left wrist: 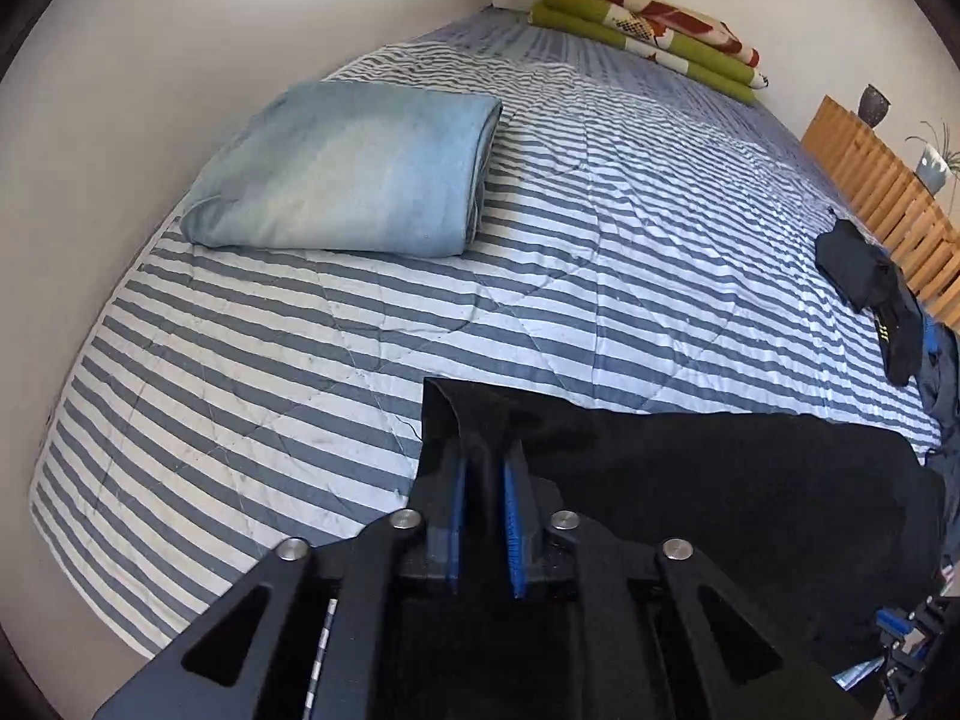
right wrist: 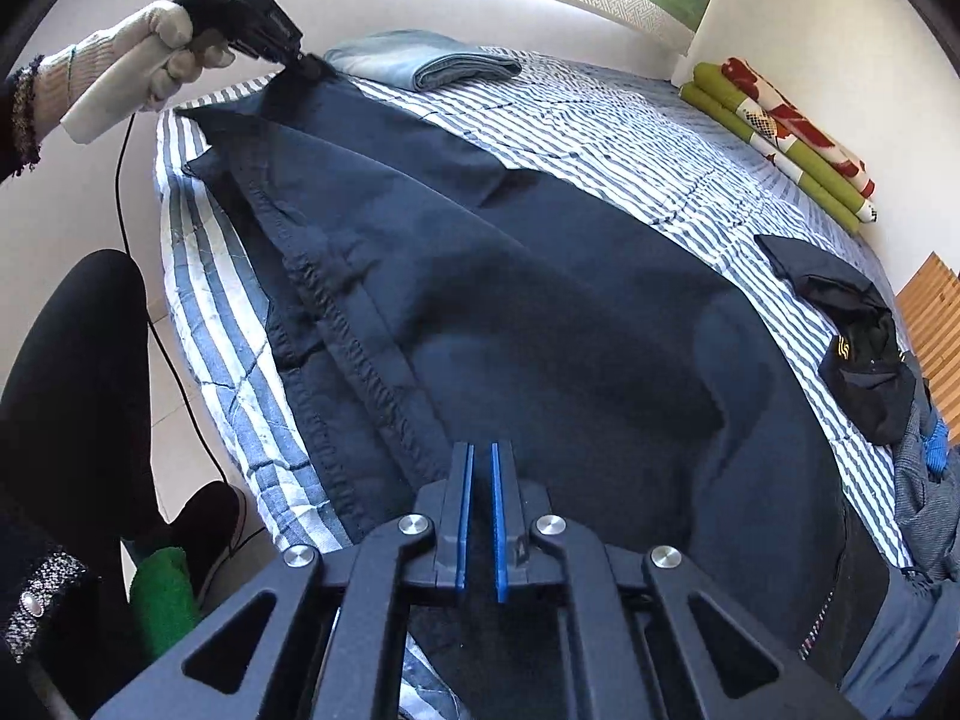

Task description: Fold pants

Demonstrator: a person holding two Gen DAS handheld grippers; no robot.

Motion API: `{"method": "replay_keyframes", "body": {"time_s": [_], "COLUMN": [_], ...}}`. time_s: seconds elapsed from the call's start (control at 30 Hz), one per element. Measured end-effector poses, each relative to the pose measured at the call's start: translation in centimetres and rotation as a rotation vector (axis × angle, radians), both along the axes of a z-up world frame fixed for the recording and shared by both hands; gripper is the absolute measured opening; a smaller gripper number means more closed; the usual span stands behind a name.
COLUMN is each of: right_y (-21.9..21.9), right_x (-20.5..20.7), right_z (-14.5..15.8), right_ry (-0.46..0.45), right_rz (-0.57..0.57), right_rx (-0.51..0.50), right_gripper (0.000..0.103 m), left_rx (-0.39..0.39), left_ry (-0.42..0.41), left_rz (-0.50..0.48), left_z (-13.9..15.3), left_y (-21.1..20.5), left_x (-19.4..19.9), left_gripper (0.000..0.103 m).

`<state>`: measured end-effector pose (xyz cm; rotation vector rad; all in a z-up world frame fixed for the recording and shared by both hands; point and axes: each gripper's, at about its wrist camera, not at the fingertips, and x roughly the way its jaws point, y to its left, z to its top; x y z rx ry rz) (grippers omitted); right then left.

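Left wrist view. The pants (left wrist: 720, 480) appear as a flat black sheet lying on the near part of the bed (left wrist: 300, 360), with a straight far edge running right toward the bed's side. The near-left corner of the cloth is lifted into a small peak and runs up between the blue pads of the left claw (left wrist: 485, 480); the claw is narrow and pinches that fold. Left of and beyond the pants the striped quilt is bare and wide open up to a folded light-blue blanket (left wrist: 348, 174) near the wall. A stack of green and red patterned bedding (left wrist: 648, 24) sits at the far end. A small heap of dark clothes (left wrist: 870, 294) lies at the right edge, beside a wooden slatted panel (left wrist: 882, 180).

Right wrist view. The pants (right wrist: 510, 300) read dark navy, spread along the bed's left side, with the gathered elastic waistband (right wrist: 360, 360) running close to the mattress edge. Broad soft wrinkles cross the middle. The right claw (right wrist: 482, 468) is narrow, pads almost together over the near cloth; whether fabric sits between them I cannot tell. At far left a gloved hand (right wrist: 150, 54) holds the left claw (right wrist: 303, 63) on the far end of the pants. The striped quilt right of the pants is free.
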<state>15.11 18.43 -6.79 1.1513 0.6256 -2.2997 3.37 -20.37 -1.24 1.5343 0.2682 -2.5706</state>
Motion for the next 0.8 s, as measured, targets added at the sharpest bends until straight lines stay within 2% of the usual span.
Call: {"method": "replay_keyframes", "body": {"time_s": [0.03, 0.07, 0.17, 0.27, 0.33, 0.43, 0.53, 0.57, 0.63, 0.67, 0.8], "right_y": [0.0, -0.1, 0.1, 1.1, 2.2, 5.5, 9.9, 11.5, 14.9, 16.4, 22.1], "right_x": [-0.1, -0.1, 0.1, 0.6, 0.8, 0.9, 1.4, 1.8, 2.5, 2.7, 3.0], "right_z": [-0.2, -0.3, 0.0, 1.0, 1.9, 3.8, 5.2, 5.5, 5.9, 6.0, 5.6], "right_ry": [-0.003, -0.003, -0.017, -0.021, -0.001, 0.017, 0.013, 0.021, 0.032, 0.035, -0.004], "right_rz": [0.000, 0.001, 0.001, -0.008, -0.031, -0.127, -0.257, -0.309, -0.425, -0.474, -0.665], "right_rx": [0.009, 0.016, -0.002, -0.029, -0.039, -0.099, -0.156, -0.160, -0.152, -0.154, -0.214], "right_gripper": [0.005, 0.005, 0.005, 0.005, 0.005, 0.006, 0.007, 0.011, 0.028, 0.040, 0.042], "left_rx": [-0.020, -0.040, -0.061, 0.007, 0.070, 0.059, 0.055, 0.057, 0.077, 0.078, 0.052], "left_ry": [-0.029, -0.019, 0.004, 0.001, 0.003, -0.016, -0.002, 0.010, 0.028, 0.041, 0.058], "left_rz": [-0.005, -0.007, -0.018, 0.028, 0.002, -0.058, -0.156, -0.197, -0.288, -0.334, -0.570], "left_z": [0.1, 0.4, 1.5, 1.4, 0.6, -0.8, -0.9, -0.6, 0.1, 0.5, 1.2], "left_y": [-0.1, -0.2, -0.8, -2.5, -2.1, 0.3, 4.3, 5.8, 9.2, 10.9, 19.1], "left_x": [-0.2, -0.1, 1.2, 3.4, 4.8, 6.5, 7.9, 8.2, 8.7, 8.8, 9.6], "left_gripper": [0.047, 0.057, 0.058, 0.058, 0.059, 0.058, 0.058, 0.058, 0.059, 0.058, 0.059]}}
